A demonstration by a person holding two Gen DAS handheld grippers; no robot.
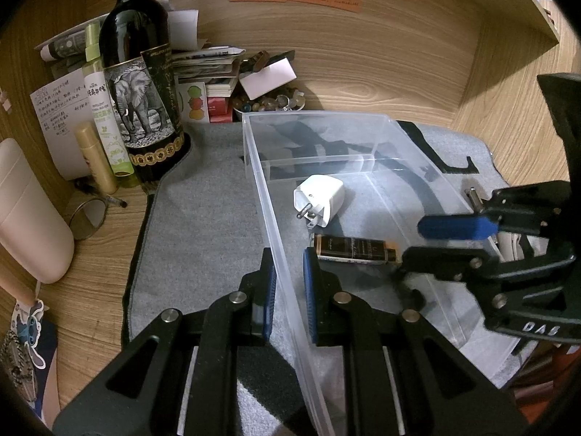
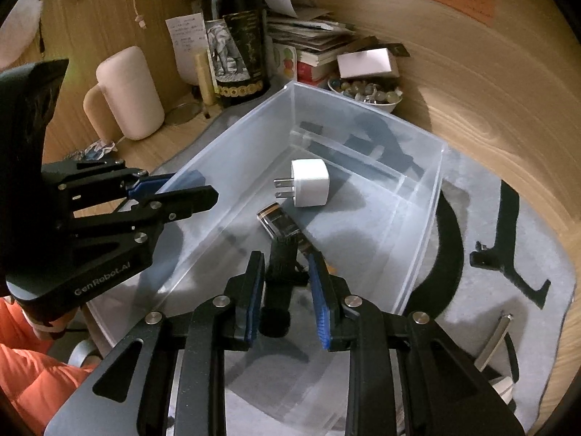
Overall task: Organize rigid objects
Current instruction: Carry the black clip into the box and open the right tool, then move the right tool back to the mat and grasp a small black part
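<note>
Left gripper (image 1: 288, 290) clamped on near wall of clear bin (image 1: 363, 118), steadying it. Right gripper (image 2: 287, 298) inside bin, jaws parted around a black cylindrical item (image 2: 277, 279); pad contact unclear. White plug adapter (image 2: 308, 187) and dark lighter-like item (image 2: 281, 223) on bin floor. Risk: black item rolling onto lighter-like item, or bin tipping under left grip.

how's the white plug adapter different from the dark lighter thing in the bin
The white plug adapter is a pale, squat cube with metal prongs; the dark lighter is a slim, glossy black-and-gold bar. The adapter lies free further into the clear bin; the lighter lies nearer the right gripper, whose fingers hang over its near end. Both rest inside the bin.
</note>
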